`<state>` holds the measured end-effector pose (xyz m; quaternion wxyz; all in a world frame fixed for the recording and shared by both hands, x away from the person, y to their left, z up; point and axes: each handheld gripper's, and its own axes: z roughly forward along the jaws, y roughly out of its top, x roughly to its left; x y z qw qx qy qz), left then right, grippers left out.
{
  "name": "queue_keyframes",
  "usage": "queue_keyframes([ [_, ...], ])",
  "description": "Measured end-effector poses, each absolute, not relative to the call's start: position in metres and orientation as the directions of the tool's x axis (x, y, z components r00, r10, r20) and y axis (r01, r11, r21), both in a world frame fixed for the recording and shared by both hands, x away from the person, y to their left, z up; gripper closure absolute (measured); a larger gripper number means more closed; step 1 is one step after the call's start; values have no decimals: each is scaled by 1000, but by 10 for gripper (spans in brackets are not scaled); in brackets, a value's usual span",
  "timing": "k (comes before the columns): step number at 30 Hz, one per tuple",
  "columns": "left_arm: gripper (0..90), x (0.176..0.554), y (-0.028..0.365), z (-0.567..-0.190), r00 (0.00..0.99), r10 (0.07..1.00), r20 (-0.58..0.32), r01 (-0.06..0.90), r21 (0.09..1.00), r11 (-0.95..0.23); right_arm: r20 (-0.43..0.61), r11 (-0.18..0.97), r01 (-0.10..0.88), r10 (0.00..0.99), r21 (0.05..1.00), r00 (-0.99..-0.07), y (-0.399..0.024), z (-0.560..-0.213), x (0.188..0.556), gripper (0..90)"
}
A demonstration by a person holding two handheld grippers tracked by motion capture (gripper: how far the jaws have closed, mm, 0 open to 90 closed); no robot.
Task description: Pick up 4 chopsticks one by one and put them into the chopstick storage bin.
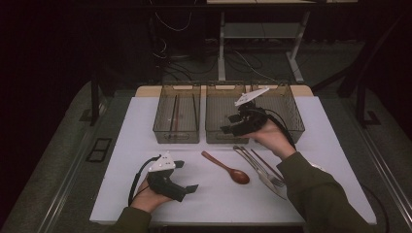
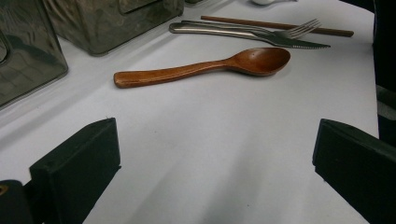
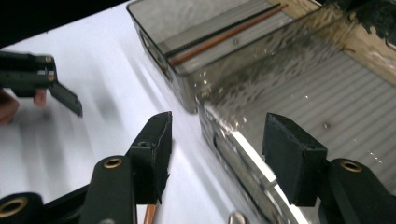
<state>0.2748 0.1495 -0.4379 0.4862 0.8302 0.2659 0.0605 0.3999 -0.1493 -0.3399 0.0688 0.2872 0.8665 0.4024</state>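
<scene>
Looking down in the high view, three smoky transparent bins stand in a row at the far edge of the white table. The left bin holds thin dark sticks, apparently chopsticks; the middle bin looks bare; the right bin is partly covered by the right gripper, which hangs over the middle bin's near wall, jaws parted and holding nothing. The left gripper hovers near the table's front, jaws wide and empty. Between them lie a wooden spoon, a knife and fork and one chopstick.

Left gripper view: jaws stand far apart over bare table; the wooden spoon lies ahead, untouched, the knife and fork beyond it.

Right gripper view: jaws half open straddle the middle bin's near rim without pressing it. The left bin shows a reddish chopstick and a dark one. Ribbed walls blur the contents.
</scene>
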Motion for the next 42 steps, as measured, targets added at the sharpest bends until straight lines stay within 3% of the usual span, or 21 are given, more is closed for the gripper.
queue_keyframes([
  [28, 0, 275, 150, -439, 846, 507, -162, 389, 838, -382, 148, 472, 489, 591, 734, -793, -248, -390, 331, 453],
  [33, 0, 275, 149, -439, 848, 505, -160, 387, 838, -385, 143, 475, 504, 610, 722, -780, -265, -397, 319, 495],
  [42, 0, 275, 149, -438, 847, 507, -160, 387, 840, -381, 119, 482, 533, 654, 695, -747, -290, -407, 295, 655],
])
